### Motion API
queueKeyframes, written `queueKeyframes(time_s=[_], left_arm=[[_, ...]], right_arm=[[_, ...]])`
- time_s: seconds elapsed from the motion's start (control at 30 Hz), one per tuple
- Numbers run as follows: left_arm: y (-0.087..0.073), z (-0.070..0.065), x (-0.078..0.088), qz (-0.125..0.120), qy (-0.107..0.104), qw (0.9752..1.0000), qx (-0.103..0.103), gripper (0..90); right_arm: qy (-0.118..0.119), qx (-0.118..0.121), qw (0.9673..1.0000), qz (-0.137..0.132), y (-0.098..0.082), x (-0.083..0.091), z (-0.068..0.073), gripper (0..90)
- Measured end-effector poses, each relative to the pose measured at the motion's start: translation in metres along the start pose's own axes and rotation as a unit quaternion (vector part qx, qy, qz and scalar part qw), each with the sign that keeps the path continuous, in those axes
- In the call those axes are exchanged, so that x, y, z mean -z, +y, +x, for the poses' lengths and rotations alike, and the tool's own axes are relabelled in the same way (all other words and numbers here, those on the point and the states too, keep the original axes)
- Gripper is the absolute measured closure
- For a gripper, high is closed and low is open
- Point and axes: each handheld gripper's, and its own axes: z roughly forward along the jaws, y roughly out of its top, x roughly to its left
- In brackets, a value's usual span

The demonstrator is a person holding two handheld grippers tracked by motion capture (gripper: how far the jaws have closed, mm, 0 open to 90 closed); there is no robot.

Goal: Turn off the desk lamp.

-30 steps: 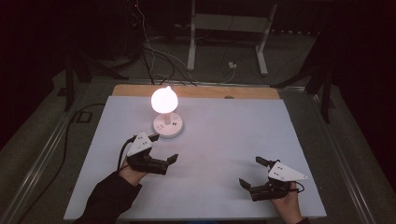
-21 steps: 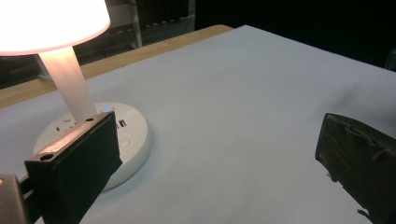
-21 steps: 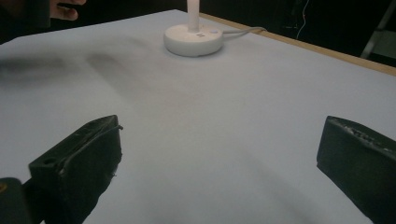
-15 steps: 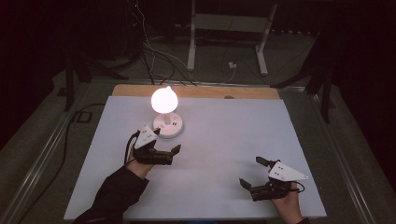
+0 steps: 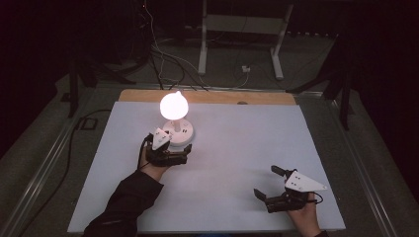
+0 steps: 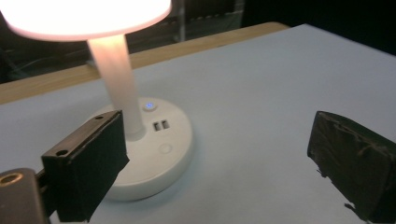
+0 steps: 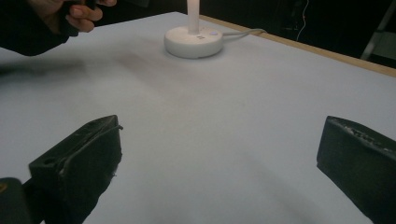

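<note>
A: Status on the lamp (image 5: 175, 114)?

B: We see it lit, upright on the white counter (image 5: 247, 148), far-left area, near the wood strip (image 5: 207, 97) at the back edge. Round white base (image 6: 159, 149), thin stem, glowing shade on top.

A: Left gripper (image 5: 184, 153)?

B: Just beside the base, on its near side. Jaws spread wide, have just been closing a bit, nothing pinched between them. In the left gripper view the left jaw overlaps the base edge; we can't tell if it touches. Right jaw sits over bare counter, well apart from the base.

A: Any markings on the base? Brand, txt?

B: No readable writing or logo. We see a small blue-lit dot (image 6: 149, 105) next to the stem, two small rectangular slots (image 6: 161, 125) below it, look like USB ports, and a faint round button (image 6: 164, 148) nearer the rim. That's all.

A: Right gripper (image 5: 267, 185)?

B: Near-right corner of the counter, well apart from the lamp. Jaws open wide, empty, bare counter between them. From the right gripper view the lamp base is far off w/ a cable (image 7: 243, 32) running from it toward the back edge; the person's left hand (image 7: 77, 14) at top left.
</note>
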Motion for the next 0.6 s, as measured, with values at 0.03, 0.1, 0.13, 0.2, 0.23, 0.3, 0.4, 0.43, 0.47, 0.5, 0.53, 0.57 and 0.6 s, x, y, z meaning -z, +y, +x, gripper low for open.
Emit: queueKeyframes(time_s=[0.03, 0.1, 0.13, 0.2, 0.23, 0.3, 0.4, 0.43, 0.47, 0.5, 0.53, 0.57, 0.6], left_arm=[[0.000, 0.000, -0.001, -0.001, 0.007, 1.0000, 0.002, 7.1], [0.000, 0.000, -0.005, 0.002, 0.012, 0.9999, 0.008, 7.2], [0.000, 0.000, -0.006, 0.002, 0.017, 0.9998, 0.009, 9.4], [0.000, 0.000, -0.009, 0.002, 0.019, 0.9998, 0.010, 12.0], [0.000, 0.000, -0.011, 0.003, 0.022, 0.9997, 0.008, 13.8], [-0.001, -0.001, -0.014, 0.007, 0.028, 0.9996, 0.004, 16.6], [-0.002, -0.001, -0.020, 0.014, 0.041, 0.9991, 0.002, 22.6], [-0.002, -0.001, -0.021, 0.014, 0.045, 0.9989, 0.002, 22.6], [-0.003, -0.001, -0.022, 0.014, 0.048, 0.9988, 0.003, 29.8], [-0.003, -0.001, -0.024, 0.014, 0.053, 0.9985, 0.002, 29.8], [-0.003, -0.001, -0.025, 0.013, 0.057, 0.9983, 0.001, 32.7], [-0.003, 0.000, -0.026, 0.015, 0.061, 0.9980, -0.001, 40.7], [-0.003, 0.000, -0.028, 0.016, 0.064, 0.9979, -0.001, 40.7]], right_arm=[[0.000, 0.000, 1.0000, 0.000, 0.000, 0.000, 0.000, 0.0], [0.001, -0.001, 1.0000, 0.000, 0.000, 0.000, 0.000, 0.0], [0.002, -0.001, 1.0000, 0.001, 0.000, 0.000, 0.000, 0.0], [0.001, -0.001, 1.0000, 0.001, 0.000, 0.000, 0.000, 0.0], [0.001, 0.000, 1.0000, 0.000, 0.000, 0.000, 0.000, 0.0], [0.001, -0.001, 1.0000, -0.001, 0.000, 0.000, 0.000, 0.0], [0.000, -0.001, 1.0000, -0.001, 0.000, 0.000, -0.001, 0.0], [0.000, -0.001, 1.0000, -0.001, 0.000, 0.000, -0.001, 0.0], [0.000, -0.001, 1.0000, -0.001, 0.000, 0.000, -0.001, 0.0], [0.000, -0.001, 1.0000, -0.001, 0.000, 0.000, -0.001, 0.0], [0.001, -0.001, 1.0000, 0.000, 0.000, 0.000, -0.001, 0.0], [0.000, 0.001, 1.0000, -0.001, 0.000, 0.000, 0.000, 0.0], [0.000, 0.001, 1.0000, -0.001, 0.000, 0.000, 0.000, 0.0]])
